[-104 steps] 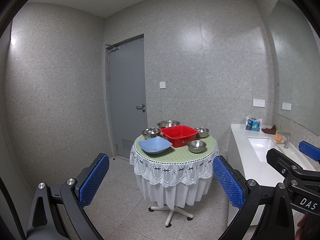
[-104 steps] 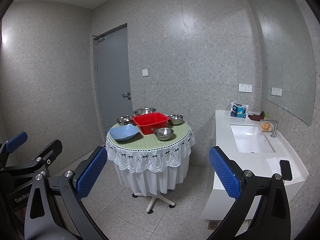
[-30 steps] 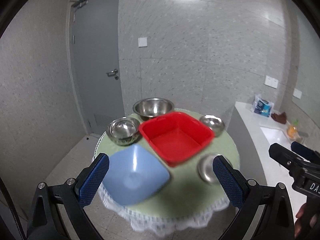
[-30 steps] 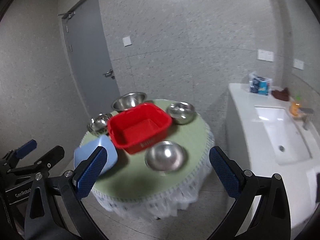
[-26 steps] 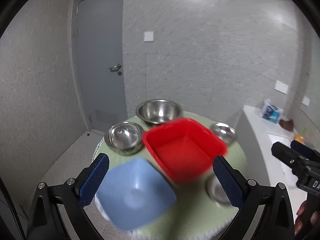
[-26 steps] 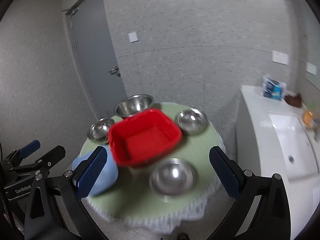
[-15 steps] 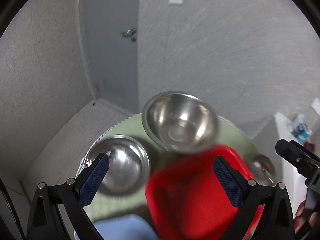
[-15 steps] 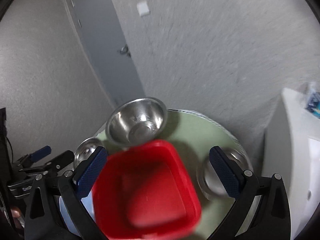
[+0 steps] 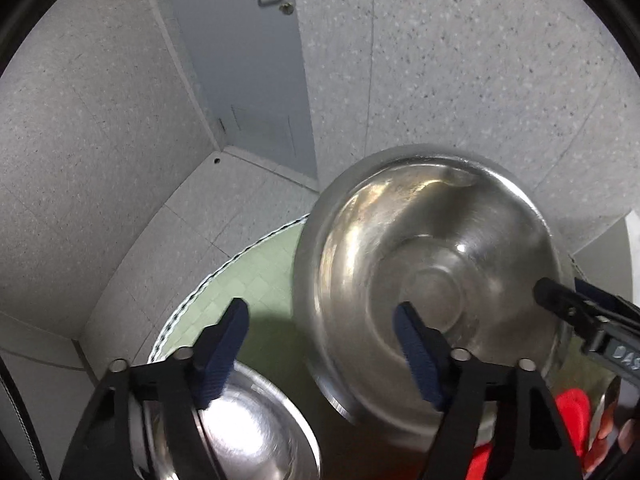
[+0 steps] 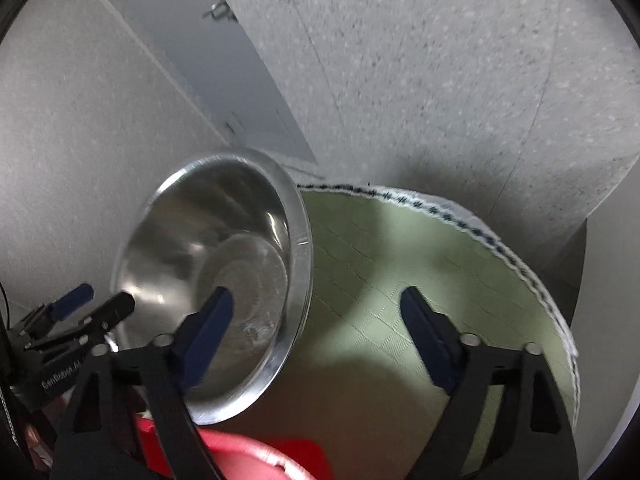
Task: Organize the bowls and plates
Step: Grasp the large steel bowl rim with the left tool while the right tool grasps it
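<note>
- Both tools have swooped in from across the room and tipped down over the worktop since the earlier frames, and their jaws have just been closing partway. The left tool and right tool each straddle opposite sides of the big steel bowl's rim, one finger inside, one outside.
- Jaws on both are apart, though. I can't see either pad pressing the metal, so I'd call nothing gripped yet.
- Where stuff is: the big bowl sits right ahead of the left tool and off to its right, at the far edge of the worktop. A smaller steel bowl is just under the left tool's left finger, and the red basin sits below both tools.
- What could go wrong, imo: thin, slick, curved steel wall. If one side pinches before the other, the bowl could pivot or skid, and it's near the worktop edge, so a shove outward might send it off. Lifting unevenly could tip it or clang it into the smaller bowl or basin.
- The cloth looks loose, so dragging instead of lifting may bunch it up.
- View differences: the left wrist cam shows the smaller bowl, the door and floor beyond, plus fingertips of the person's hand bottom right. The right cam misses the small bowl.
- The right wrist cam shows the wide bare stretch of green cloth to that tool's right and the bowl's rim side-on, which the left cam doesn't.
</note>
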Demonstrator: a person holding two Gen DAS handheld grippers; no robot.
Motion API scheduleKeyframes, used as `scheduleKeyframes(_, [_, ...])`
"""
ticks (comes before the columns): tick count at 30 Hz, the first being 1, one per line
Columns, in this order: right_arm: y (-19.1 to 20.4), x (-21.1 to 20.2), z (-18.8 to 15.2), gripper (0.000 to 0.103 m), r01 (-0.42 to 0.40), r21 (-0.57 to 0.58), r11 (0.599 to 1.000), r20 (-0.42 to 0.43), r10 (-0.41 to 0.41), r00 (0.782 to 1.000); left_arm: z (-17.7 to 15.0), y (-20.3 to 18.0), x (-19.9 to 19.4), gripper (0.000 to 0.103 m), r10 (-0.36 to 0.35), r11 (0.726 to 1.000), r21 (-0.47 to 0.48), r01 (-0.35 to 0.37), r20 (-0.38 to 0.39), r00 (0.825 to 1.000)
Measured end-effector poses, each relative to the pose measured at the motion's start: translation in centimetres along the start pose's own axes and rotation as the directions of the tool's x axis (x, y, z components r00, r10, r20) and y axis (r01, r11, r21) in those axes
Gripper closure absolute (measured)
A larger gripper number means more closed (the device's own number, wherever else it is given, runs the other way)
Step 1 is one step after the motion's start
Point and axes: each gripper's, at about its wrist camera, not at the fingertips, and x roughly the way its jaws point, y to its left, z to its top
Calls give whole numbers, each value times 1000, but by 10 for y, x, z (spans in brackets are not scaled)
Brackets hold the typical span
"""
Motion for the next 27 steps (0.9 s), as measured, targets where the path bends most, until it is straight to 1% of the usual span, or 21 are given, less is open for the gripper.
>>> scheduleKeyframes(1, [1, 6, 5, 40, -4, -5, 1000, -11, 4, 1000, 3, -3, 4, 41, -1, 1000, 4, 1, -4, 1000])
scheduleKeyframes(2, [1, 11, 5, 48, -15, -11, 1000, -27, 15, 1000, 10, -8, 13, 46, -5, 1000, 13, 5, -12, 1000])
scheduleKeyframes(3, [3, 16, 7, 52, -25, -19, 1000, -41, 24, 999, 13, -14, 23, 55, -9, 1000, 20, 10, -28, 1000])
scheduleKeyframes(4, [7, 20, 7, 63, -31, -23, 999, -49, 30, 998, 8, -19, 26, 57, 2, 1000, 23, -1, -41, 999])
scheduleKeyframes(5, [8, 21, 7, 71, -45, -28, 999, -58, 43, 997, 14, -22, 39, 61, 27, 999, 30, -26, -48, 998])
scheduleKeyframes(6, [9, 22, 9, 72, -51, -38, 998, -60, 48, 997, 11, -20, 39, 66, 36, 999, 35, -34, -46, 998])
scheduleKeyframes(8, [15, 22, 10, 80, -53, -60, 997, -59, 50, 997, 17, -22, 52, 72, 54, 998, 47, -53, -33, 998])
scheduleKeyframes(9, [16, 22, 10, 80, -46, -59, 997, -61, 43, 997, 16, -19, 53, 76, 60, 997, 42, -59, -31, 998])
scheduleKeyframes(10, [17, 21, 10, 79, -48, -60, 997, -53, 45, 998, 16, -21, 56, 77, 59, 998, 35, -58, -27, 998])
scheduleKeyframes(12, [17, 16, 9, 79, -51, -55, 997, -42, 49, 998, 16, -17, 61, 84, 32, 999, 20, -31, -22, 999])
scheduleKeyframes(15, [16, 12, 13, 79, -59, -50, 997, -19, 58, 998, 21, -15, 63, 85, -9, 1000, -5, 9, 12, 1000])
scheduleKeyframes(17, [17, 3, 13, 79, -64, -44, 997, 2, 64, 998, 18, -15, 51, 85, -12, 1000, 0, 12, 34, 999])
scheduleKeyframes(19, [18, -8, 16, 79, -69, -38, 997, 28, 70, 997, 20, -20, 44, 85, -21, 1000, 2, 21, 72, 997])
scheduleKeyframes(22, [22, -39, 15, 79, -69, -37, 997, 79, 72, 994, 15, -25, 20, 85, -43, 999, 11, 42, 143, 989])
scheduleKeyframes(24, [28, -61, 9, 79, -65, -42, 997, 110, 69, 992, 2, -25, -1, 85, -51, 999, 17, 49, 185, 981])
scheduleKeyframes(27, [39, -98, -10, 79, -62, -44, 997, 152, 68, 986, -23, -24, -30, 85, -70, 997, 25, 67, 243, 967])
